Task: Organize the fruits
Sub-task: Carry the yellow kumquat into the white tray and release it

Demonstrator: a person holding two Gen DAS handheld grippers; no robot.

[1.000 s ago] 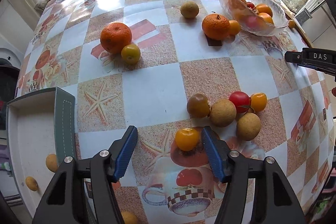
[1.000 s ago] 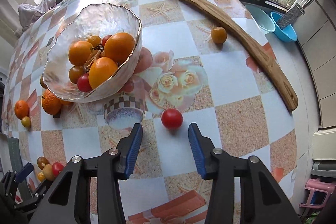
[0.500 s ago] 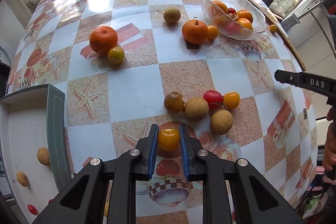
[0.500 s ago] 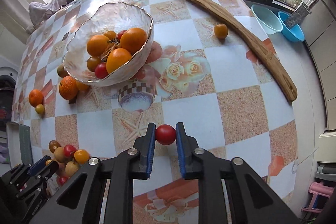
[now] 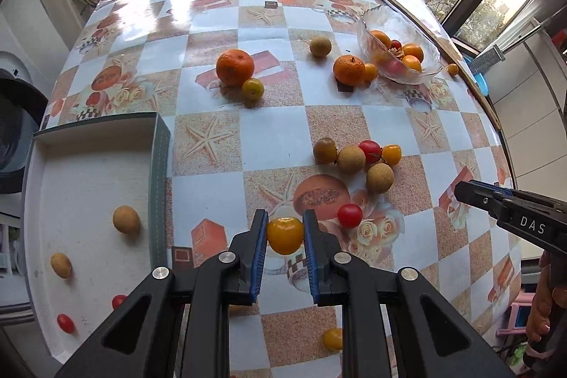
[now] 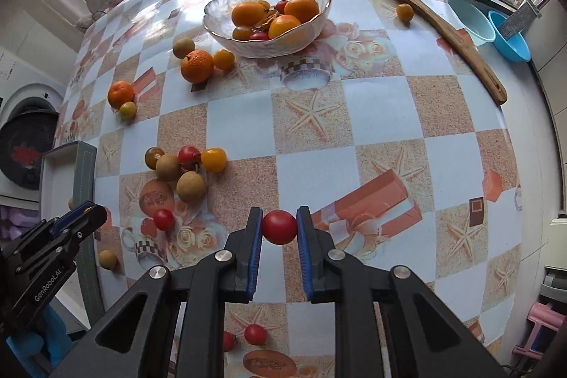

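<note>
In the left wrist view, the left gripper (image 5: 285,234) squeezes a yellow tomato (image 5: 285,235) above the table (image 5: 276,133), near the tray (image 5: 88,179) at its left edge. In the right wrist view, the right gripper (image 6: 279,227) pinches a red tomato (image 6: 279,226) above the table's near edge.

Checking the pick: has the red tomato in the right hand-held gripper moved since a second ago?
Yes. The red tomato is off the white square beside the glass bowl and now hangs clamped nearer the camera, over the printed gift box.
</note>
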